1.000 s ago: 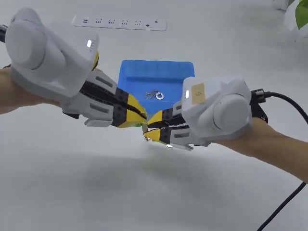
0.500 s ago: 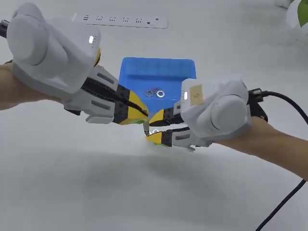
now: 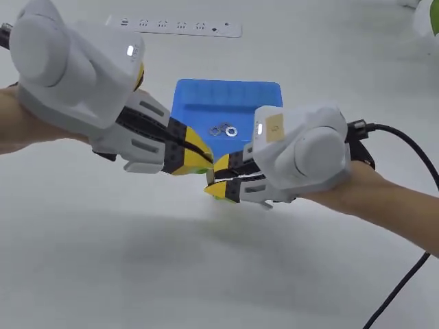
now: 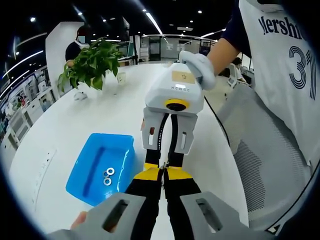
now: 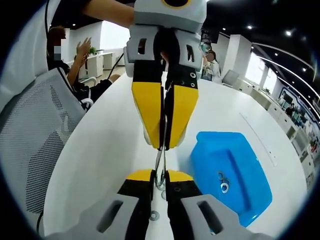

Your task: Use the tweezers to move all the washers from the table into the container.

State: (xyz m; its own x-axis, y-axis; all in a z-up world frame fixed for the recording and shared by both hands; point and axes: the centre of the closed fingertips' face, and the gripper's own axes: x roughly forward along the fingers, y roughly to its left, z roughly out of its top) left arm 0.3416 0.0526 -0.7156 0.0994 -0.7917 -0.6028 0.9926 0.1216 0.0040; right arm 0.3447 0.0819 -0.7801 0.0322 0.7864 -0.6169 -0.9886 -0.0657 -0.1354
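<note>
Over the white table in the head view, my left gripper point(image 3: 206, 159) and right gripper point(image 3: 214, 185) meet tip to tip, just in front of the blue container point(image 3: 226, 88). The thin metal tweezers point(image 5: 161, 162) run between them. In the right gripper view the left gripper point(image 5: 164, 142) is shut on their upper part, and my right gripper point(image 5: 160, 176) is shut on their lower end. A few washers point(image 3: 223, 130) lie in the container point(image 5: 240, 165). One loose washer point(image 5: 154, 216) lies on the table beneath the right jaws.
A white power strip point(image 3: 175, 26) lies at the table's far edge behind the container. A black cable point(image 3: 405, 147) trails from the right gripper. A potted plant point(image 4: 92, 62) stands further off on the table. A mesh chair point(image 5: 45, 150) stands beside the table edge.
The grippers have stayed tip to tip on the tweezers. The right gripper has edged slightly left and up, and the washer that showed under its jaws is now covered.
</note>
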